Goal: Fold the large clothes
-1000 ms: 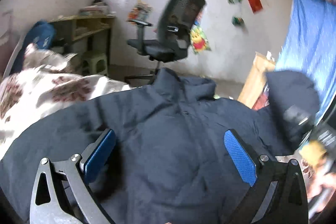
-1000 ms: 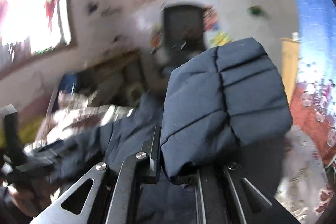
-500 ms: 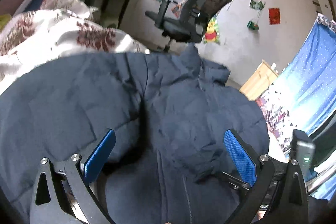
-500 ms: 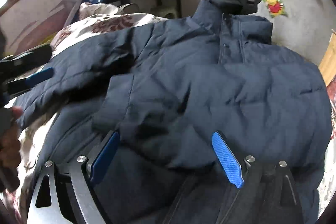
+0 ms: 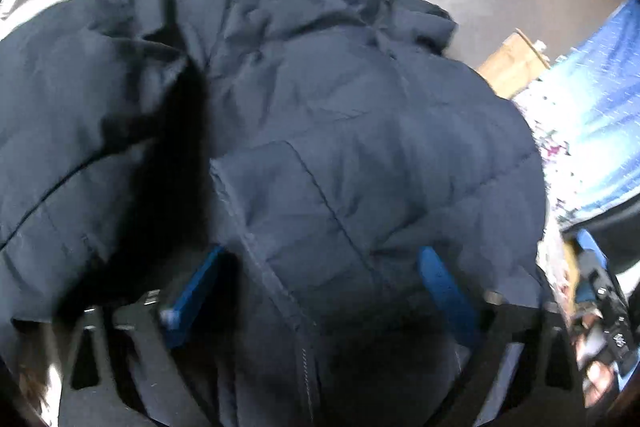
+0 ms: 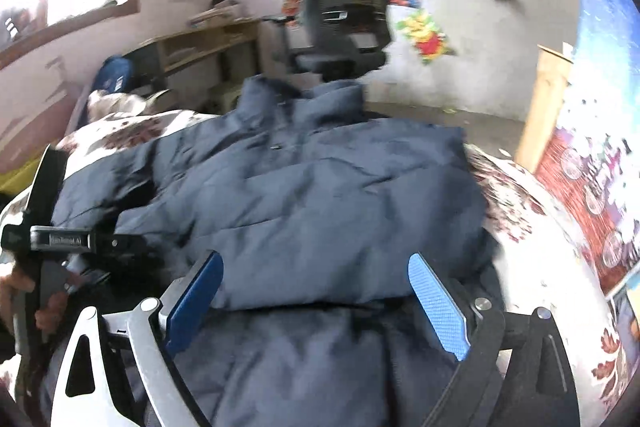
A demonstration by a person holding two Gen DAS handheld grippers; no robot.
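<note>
A dark navy padded jacket [image 5: 360, 131] lies spread on a floral bedspread [image 6: 520, 195], collar toward the far wall. One sleeve [image 6: 320, 227] is folded across its front. My left gripper [image 5: 320, 291] is open, its blue pads close over the lower front of the jacket beside the zip. My right gripper [image 6: 316, 291] is open and empty, just above the folded sleeve's near edge. The left gripper also shows at the left edge of the right wrist view [image 6: 80, 247], and the right gripper at the right edge of the left wrist view [image 5: 600, 307].
A black office chair [image 6: 344, 19] stands beyond the bed's far end, with a wooden desk [image 6: 200, 47] to its left. A wooden cabinet [image 6: 548, 99] and a blue curtain [image 5: 600, 115] are at the right. Posters hang on the wall.
The right gripper let go of the sleeve, which now lies folded over the jacket front, then drew back and tilted up. The left gripper moved down closer to the jacket.
</note>
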